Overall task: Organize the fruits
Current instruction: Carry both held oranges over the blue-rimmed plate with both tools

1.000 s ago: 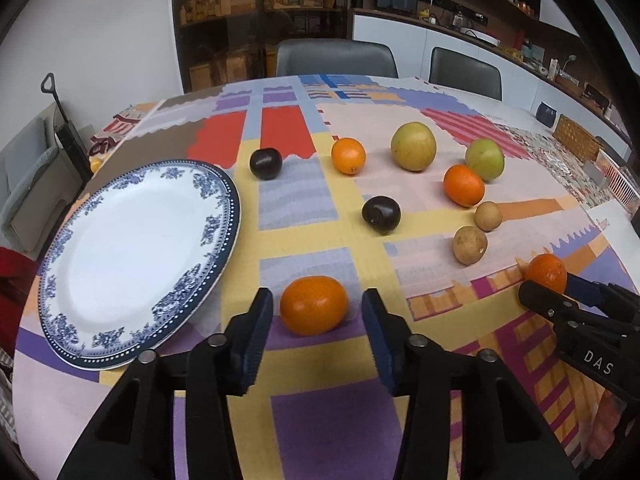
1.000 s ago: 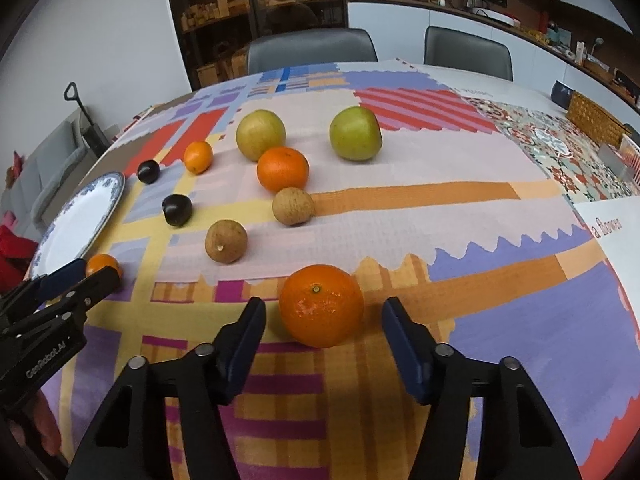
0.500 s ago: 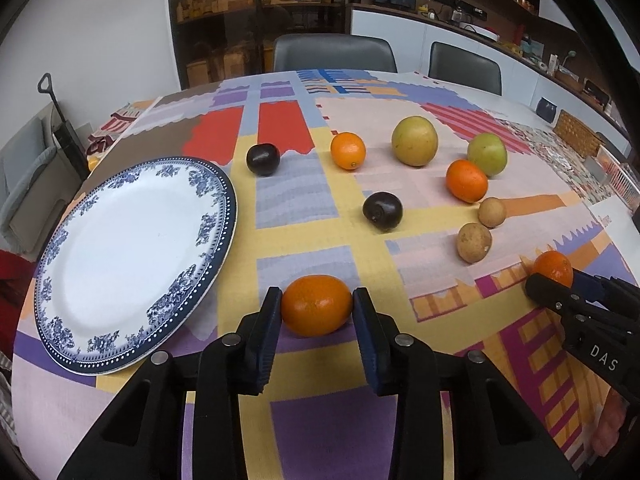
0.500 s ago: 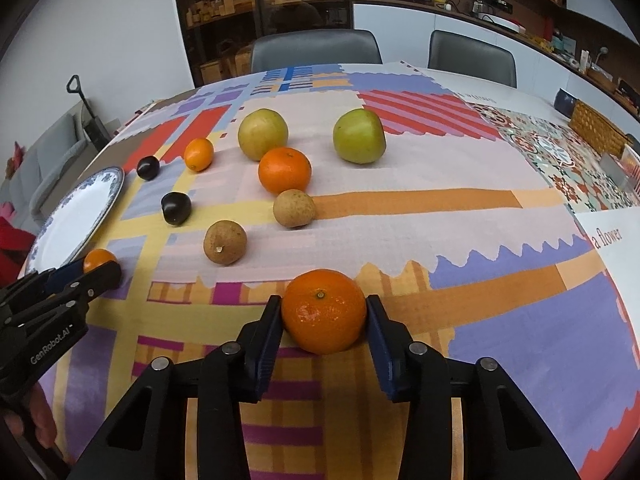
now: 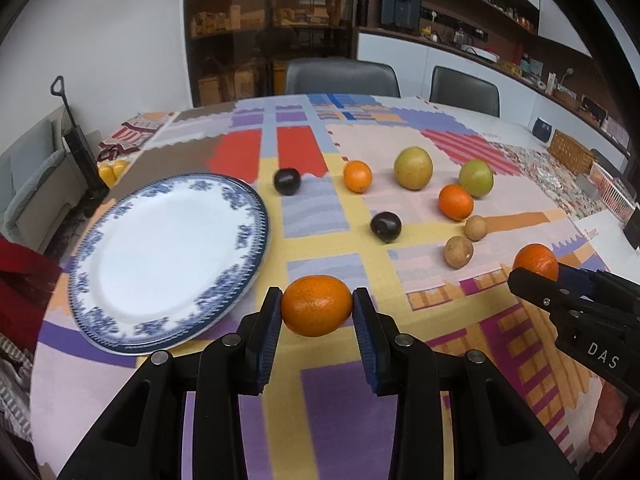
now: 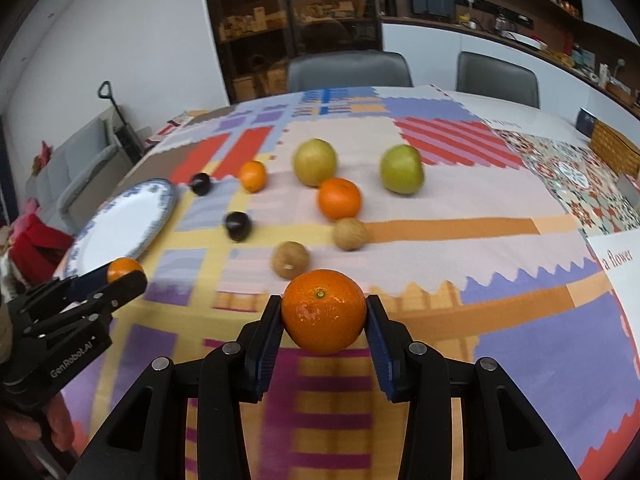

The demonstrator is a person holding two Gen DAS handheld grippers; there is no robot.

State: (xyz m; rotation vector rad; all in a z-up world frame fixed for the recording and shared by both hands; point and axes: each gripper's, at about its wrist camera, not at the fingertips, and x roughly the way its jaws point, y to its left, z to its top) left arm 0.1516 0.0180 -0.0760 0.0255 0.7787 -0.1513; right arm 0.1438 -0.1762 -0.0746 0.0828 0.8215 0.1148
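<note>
l gripper (image 5: 316, 316) holds 1 orange (image 5: 316, 310) | r gripper (image 6: 323, 320) holds 1 orange (image 6: 323, 310) | 1 plate (image 5: 100, 332)

your light is soft, even indoor light; shadows under the fruit are faint. the right wrist view smears with motion blur, and both views bend at dark corners.
</note>
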